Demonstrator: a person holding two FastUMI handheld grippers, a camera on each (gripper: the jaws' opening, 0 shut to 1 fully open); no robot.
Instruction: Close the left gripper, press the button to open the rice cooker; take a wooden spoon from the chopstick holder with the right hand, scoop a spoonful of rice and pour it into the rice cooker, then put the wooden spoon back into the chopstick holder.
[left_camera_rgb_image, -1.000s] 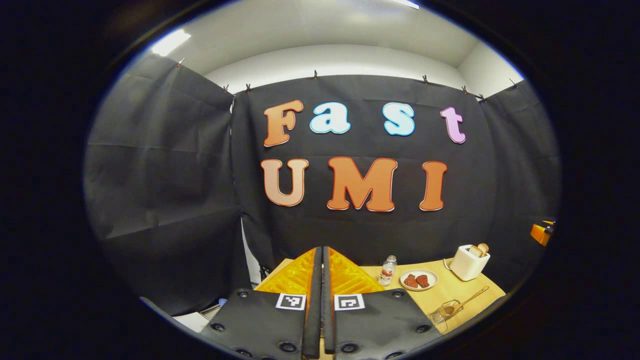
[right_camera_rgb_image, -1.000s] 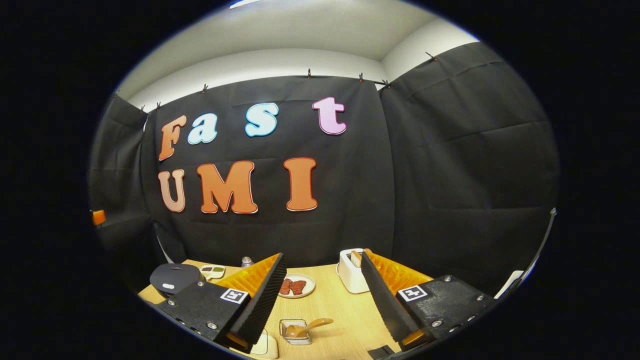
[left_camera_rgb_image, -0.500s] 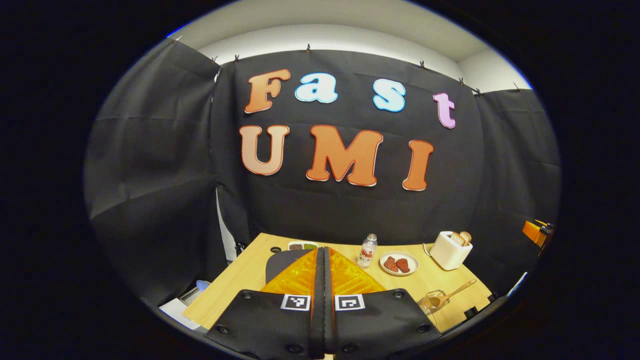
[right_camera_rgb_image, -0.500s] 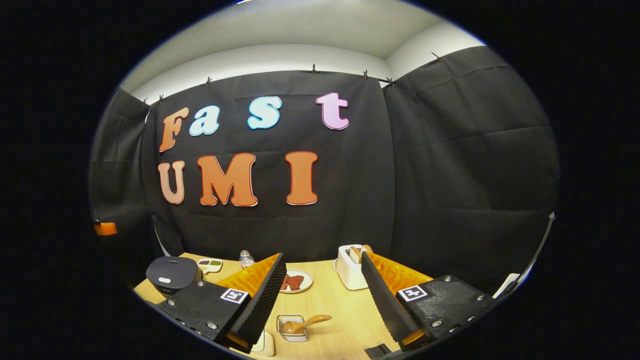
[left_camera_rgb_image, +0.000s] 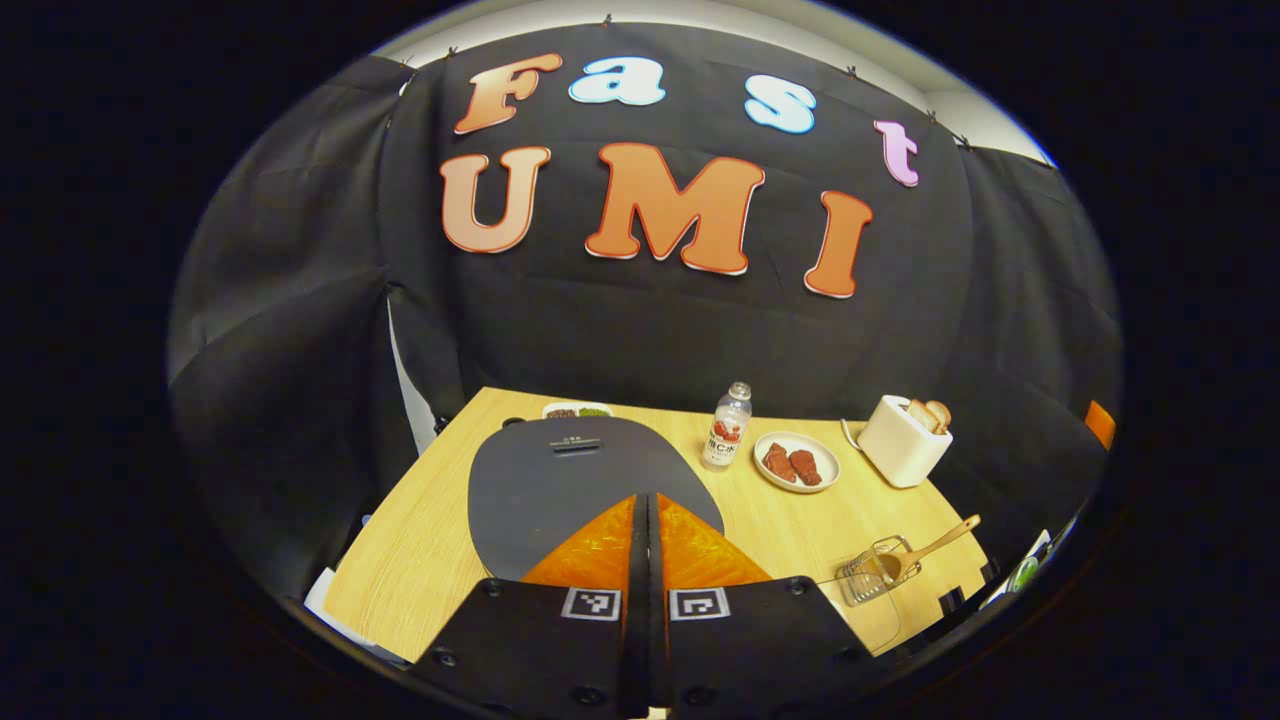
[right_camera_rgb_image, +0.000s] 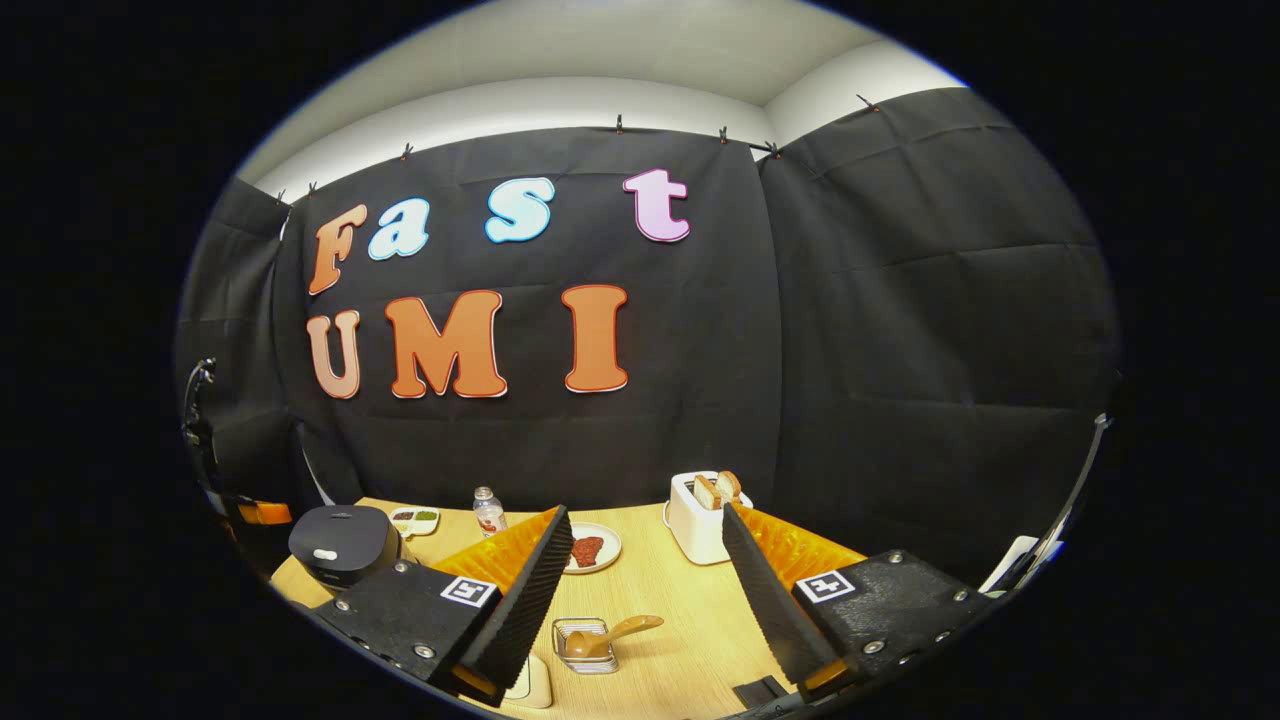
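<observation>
My left gripper (left_camera_rgb_image: 646, 502) is shut with nothing between its fingers, its tips hanging just above the dark, closed lid of the rice cooker (left_camera_rgb_image: 575, 478). In the right gripper view the rice cooker (right_camera_rgb_image: 343, 543) stands at the table's left end with a pale button on its front. The wire chopstick holder (right_camera_rgb_image: 587, 646) holds the wooden spoon (right_camera_rgb_image: 622, 631), its handle leaning right. My right gripper (right_camera_rgb_image: 645, 515) is open and empty, held above and nearer than the holder. From the left gripper the holder (left_camera_rgb_image: 868, 573) and spoon (left_camera_rgb_image: 935, 543) lie far right.
A wooden table (left_camera_rgb_image: 430, 540) carries a small bottle (left_camera_rgb_image: 728, 428), a plate of red pieces (left_camera_rgb_image: 796, 463), a white toaster with bread (left_camera_rgb_image: 900, 440) and a small divided dish (left_camera_rgb_image: 577, 410). A pale object (right_camera_rgb_image: 530, 686) lies at the near edge.
The left gripper has tilted down and moved in over the rice cooker, whose lid now looms under its shut fingers. The right gripper has barely shifted and stays open.
</observation>
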